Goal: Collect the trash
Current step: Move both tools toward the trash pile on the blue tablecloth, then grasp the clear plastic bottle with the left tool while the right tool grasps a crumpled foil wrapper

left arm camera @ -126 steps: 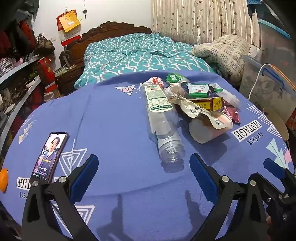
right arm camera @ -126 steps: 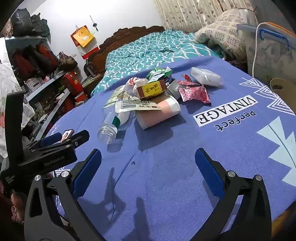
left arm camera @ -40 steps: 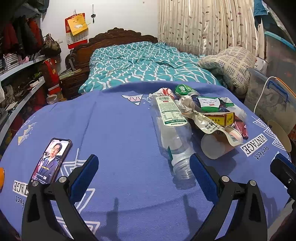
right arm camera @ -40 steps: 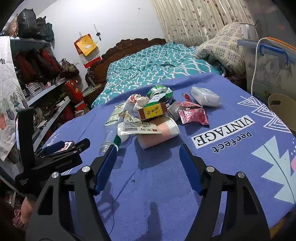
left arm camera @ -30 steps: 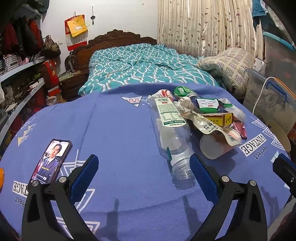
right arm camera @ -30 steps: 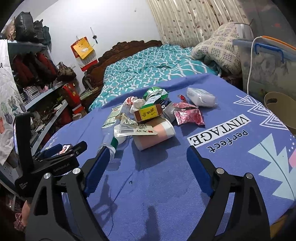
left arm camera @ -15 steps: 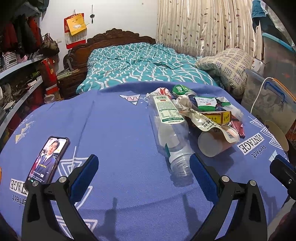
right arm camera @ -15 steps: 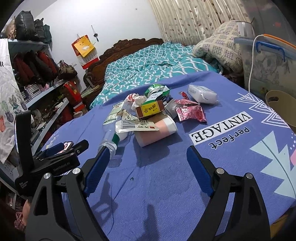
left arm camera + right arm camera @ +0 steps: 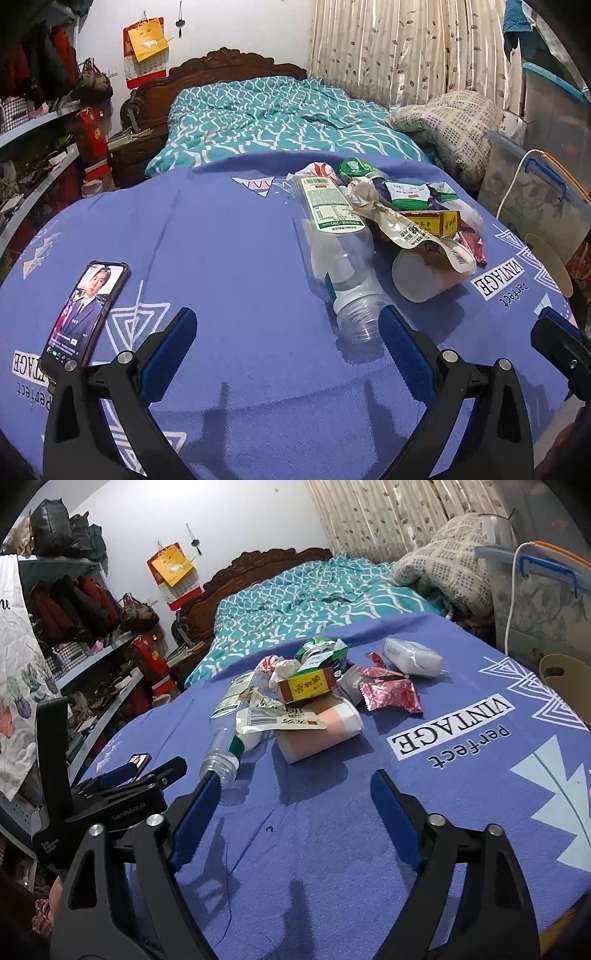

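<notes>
Trash pile (image 9: 399, 218) sits toward the far right part of the blue cloth surface (image 9: 229, 236), near its far edge. Clear plastic bottle (image 9: 340, 258) lies on its side at the pile's left, open neck toward the near edge. A pink-and-white paper cup (image 9: 321, 731) lies on its side just beside the bottle, with a torn wrapper (image 9: 280, 720) draped across both. A yellow-red carton (image 9: 308, 686) rests on top of the cup. Red foil packet (image 9: 389, 696) and white tissue pack (image 9: 413, 657) lie on the pile's right.

Left tongs (image 9: 288, 343) wide, nothing between them, bottle neck just ahead of the right finger. Right tongs (image 9: 295, 797) closing, still wide, nothing between them, short of the cup.

Phone (image 9: 86, 310) lies screen-up near the left edge.
</notes>
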